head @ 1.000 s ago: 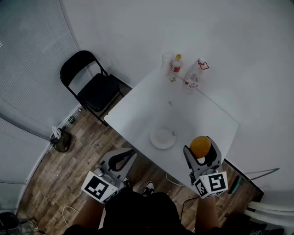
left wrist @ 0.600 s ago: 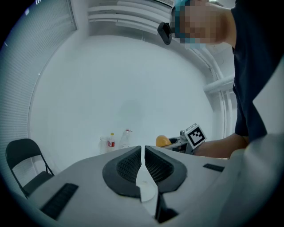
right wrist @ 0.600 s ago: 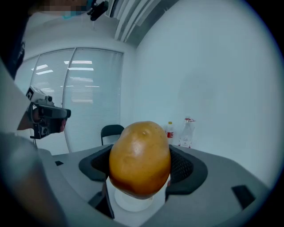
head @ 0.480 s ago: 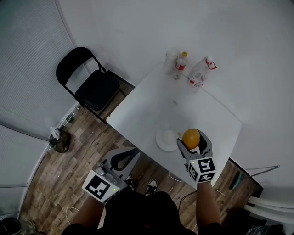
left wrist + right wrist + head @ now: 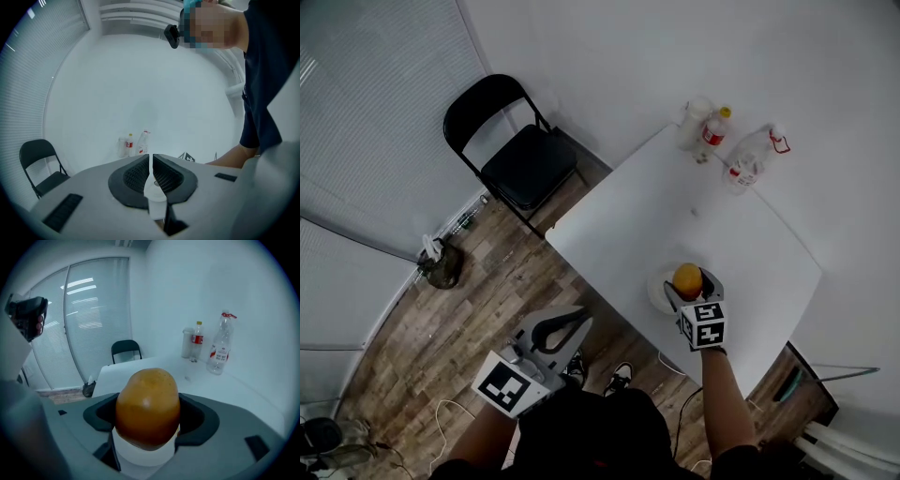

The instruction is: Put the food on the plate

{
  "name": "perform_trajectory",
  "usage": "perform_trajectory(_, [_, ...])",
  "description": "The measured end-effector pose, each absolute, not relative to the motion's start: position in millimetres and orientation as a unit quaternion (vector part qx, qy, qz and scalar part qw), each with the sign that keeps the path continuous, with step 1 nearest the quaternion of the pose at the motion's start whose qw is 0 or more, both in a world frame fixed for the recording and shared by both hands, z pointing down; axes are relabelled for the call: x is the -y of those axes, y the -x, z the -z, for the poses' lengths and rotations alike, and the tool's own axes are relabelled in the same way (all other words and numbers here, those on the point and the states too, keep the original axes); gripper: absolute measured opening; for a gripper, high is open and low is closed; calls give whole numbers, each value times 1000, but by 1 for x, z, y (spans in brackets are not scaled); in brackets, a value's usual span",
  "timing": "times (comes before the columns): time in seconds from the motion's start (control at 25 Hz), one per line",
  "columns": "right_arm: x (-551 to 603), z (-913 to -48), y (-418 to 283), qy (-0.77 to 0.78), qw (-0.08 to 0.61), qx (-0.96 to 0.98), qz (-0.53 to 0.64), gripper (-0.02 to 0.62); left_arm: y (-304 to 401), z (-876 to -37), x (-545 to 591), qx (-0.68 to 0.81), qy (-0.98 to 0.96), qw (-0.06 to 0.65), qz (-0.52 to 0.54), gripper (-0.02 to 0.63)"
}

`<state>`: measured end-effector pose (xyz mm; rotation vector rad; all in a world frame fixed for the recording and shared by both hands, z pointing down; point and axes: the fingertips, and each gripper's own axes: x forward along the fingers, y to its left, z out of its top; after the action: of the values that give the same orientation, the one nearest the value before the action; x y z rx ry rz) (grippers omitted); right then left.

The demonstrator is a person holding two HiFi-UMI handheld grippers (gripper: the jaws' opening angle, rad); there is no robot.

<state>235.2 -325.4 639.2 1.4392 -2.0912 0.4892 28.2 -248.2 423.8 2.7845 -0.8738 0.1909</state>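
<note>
An orange-brown, mango-like fruit (image 5: 687, 279) (image 5: 147, 406) sits clamped in my right gripper (image 5: 688, 284) (image 5: 148, 414), right above the small white plate (image 5: 657, 293) near the table's front edge. Most of the plate is hidden beneath the gripper. Whether the fruit touches the plate cannot be told. My left gripper (image 5: 558, 327) (image 5: 151, 169) hangs low off the table over the wooden floor, its jaws together with nothing between them.
The white table (image 5: 675, 216) carries a cup (image 5: 694, 110), a red-labelled bottle (image 5: 713, 131) and a clear plastic bottle (image 5: 751, 159) at its far end, next to the wall. A black folding chair (image 5: 517, 159) stands left of the table.
My right gripper has carried the fruit forward and left, from off the table's front edge to over the plate. The left gripper has stayed low by the floor.
</note>
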Motion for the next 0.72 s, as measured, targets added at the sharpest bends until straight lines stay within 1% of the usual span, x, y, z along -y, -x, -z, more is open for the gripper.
perform_trajectory(0.12, [328, -669, -233, -525, 306, 769, -197, 375, -21, -430, 250, 307, -942, 118, -68, 41])
perform_trajectory(0.24, [326, -687, -230, -517, 322, 765, -208, 375, -15, -435, 250, 316, -938, 125, -71, 41])
perform_trajectory(0.56, [325, -713, -231, -511, 350, 751, -228, 374, -17, -443, 253, 316, -936, 133, -74, 41])
perform_trajectory(0.72, [326, -715, -228, -505, 367, 752, -210, 376, -15, -444, 254, 319, -935, 137, -75, 42])
